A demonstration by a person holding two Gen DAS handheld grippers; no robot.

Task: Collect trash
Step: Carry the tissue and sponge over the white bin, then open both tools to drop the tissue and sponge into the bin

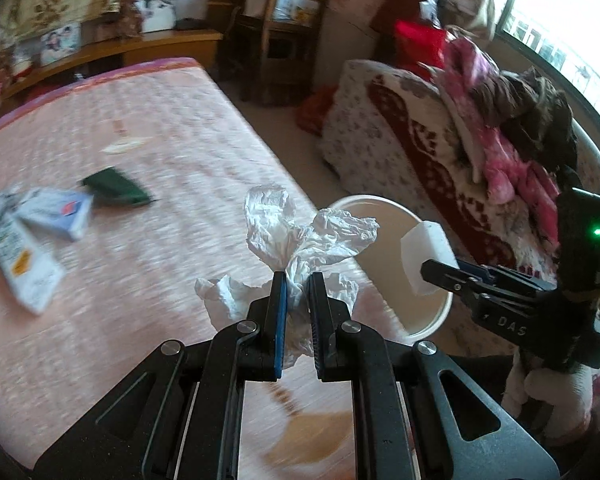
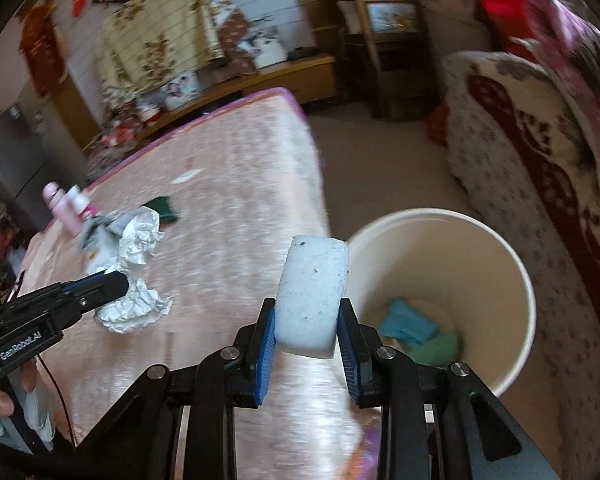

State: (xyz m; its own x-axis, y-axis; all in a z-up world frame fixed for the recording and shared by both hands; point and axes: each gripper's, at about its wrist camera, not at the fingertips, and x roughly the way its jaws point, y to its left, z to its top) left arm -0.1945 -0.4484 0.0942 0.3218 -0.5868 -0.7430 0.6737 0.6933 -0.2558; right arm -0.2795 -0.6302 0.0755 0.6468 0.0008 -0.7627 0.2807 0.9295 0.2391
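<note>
Left wrist view: left gripper (image 1: 298,280) clamped tight on crumpled white tissue (image 1: 300,232), carried above the pink mattress (image 1: 160,152) edge, near the white bucket (image 1: 440,312) on the floor; medicine boxes (image 1: 32,232) and a green packet (image 1: 116,188) left lying on the bed. Right wrist view: right gripper (image 2: 308,312) closed on a white foam block (image 2: 314,296), just beside the bucket rim (image 2: 524,280), scraps already inside. Risk, judged: releasing short of the rim, so that light tissue drifts onto the floor or foam bounces off the edge.
</note>
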